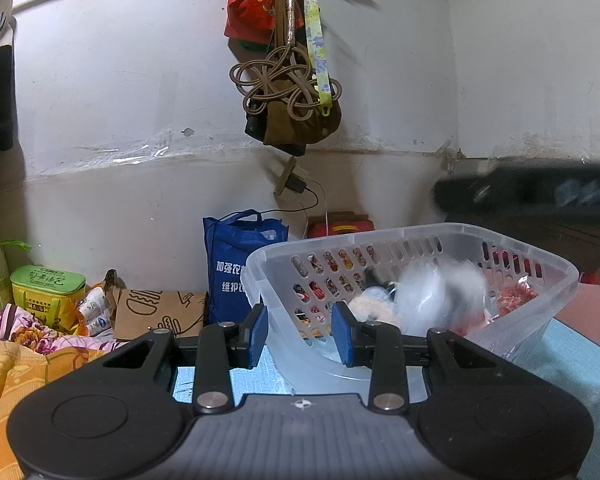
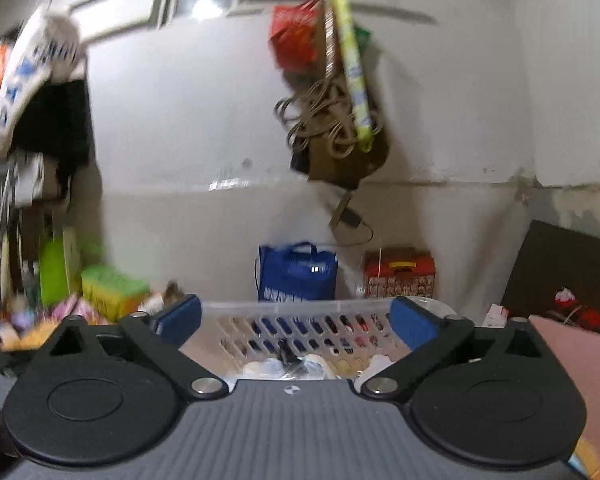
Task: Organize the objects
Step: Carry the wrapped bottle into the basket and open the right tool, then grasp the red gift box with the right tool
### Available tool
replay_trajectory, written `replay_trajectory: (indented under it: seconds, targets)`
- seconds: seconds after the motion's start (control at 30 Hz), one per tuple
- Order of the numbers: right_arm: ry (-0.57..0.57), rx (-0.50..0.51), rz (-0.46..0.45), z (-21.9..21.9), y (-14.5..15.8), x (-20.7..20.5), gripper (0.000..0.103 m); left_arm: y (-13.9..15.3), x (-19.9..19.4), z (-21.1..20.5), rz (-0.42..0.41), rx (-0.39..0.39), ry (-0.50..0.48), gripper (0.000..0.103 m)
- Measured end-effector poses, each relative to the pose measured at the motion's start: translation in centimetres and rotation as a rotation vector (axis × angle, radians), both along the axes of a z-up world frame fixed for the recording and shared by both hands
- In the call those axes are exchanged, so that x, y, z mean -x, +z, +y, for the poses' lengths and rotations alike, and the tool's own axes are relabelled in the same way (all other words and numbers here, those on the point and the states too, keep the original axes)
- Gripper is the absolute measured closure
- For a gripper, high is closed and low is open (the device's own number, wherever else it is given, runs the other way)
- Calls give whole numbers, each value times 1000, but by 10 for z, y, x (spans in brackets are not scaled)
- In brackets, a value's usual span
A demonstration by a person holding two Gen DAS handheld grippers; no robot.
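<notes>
Left and right wrist views at one moment of the organizing task. Nearest the left camera, the left gripper (image 1: 300, 330) stood with its blue pads (image 1: 259, 334) a narrow gap apart and nothing between them, its tips just before the near corner of the translucent plastic basket (image 1: 540, 254), which filled the 3 o'clock half of that view and rested on a pale blue mat (image 1: 572, 364). The right gripper (image 2: 296, 320) was spread wide and empty, poised above the basket's near edge, with the far rim running between its fingers at 12 o'clock. Judged from these views, the step in hand was either a release over the basket or the steadying of it; it would be done well by keeping the wide claw centred above the opening, clear of the perforated wall, and by keeping the narrow left claw from nudging the corner. Inside the basket lay a black-and-white plush toy (image 1: 376, 308), a crumpled clear plastic bag (image 1: 432, 296) blurred beyond closer reading, and a red packet (image 1: 516, 294) toward the 3 o'clock end. Farther off, against the white wall, stood a blue tote bag (image 1: 232, 264) at 12 o'clock and a green tin (image 1: 48, 288) at 9 o'clock.
</notes>
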State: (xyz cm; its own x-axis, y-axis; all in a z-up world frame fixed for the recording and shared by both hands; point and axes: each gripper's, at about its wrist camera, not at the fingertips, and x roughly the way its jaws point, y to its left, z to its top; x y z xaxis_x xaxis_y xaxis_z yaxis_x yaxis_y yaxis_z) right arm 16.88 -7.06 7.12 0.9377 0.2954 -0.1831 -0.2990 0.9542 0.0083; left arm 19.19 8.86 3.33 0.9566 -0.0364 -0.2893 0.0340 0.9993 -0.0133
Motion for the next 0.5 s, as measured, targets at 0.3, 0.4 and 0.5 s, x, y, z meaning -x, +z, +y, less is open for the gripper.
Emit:
replay_trajectory:
  seconds: [0.3, 0.4, 0.5]
  targets:
    - [-78, -68, -34, -44, -27, 58, 0, 0, 0, 1, 1, -1, -2, 64]
    - [-79, -71, 31, -46, -54, 67, 0, 0, 0, 1, 2, 0, -2, 64]
    - [-81, -12, 132, -33, -77, 60, 0, 0, 0, 1, 2, -1, -2, 64]
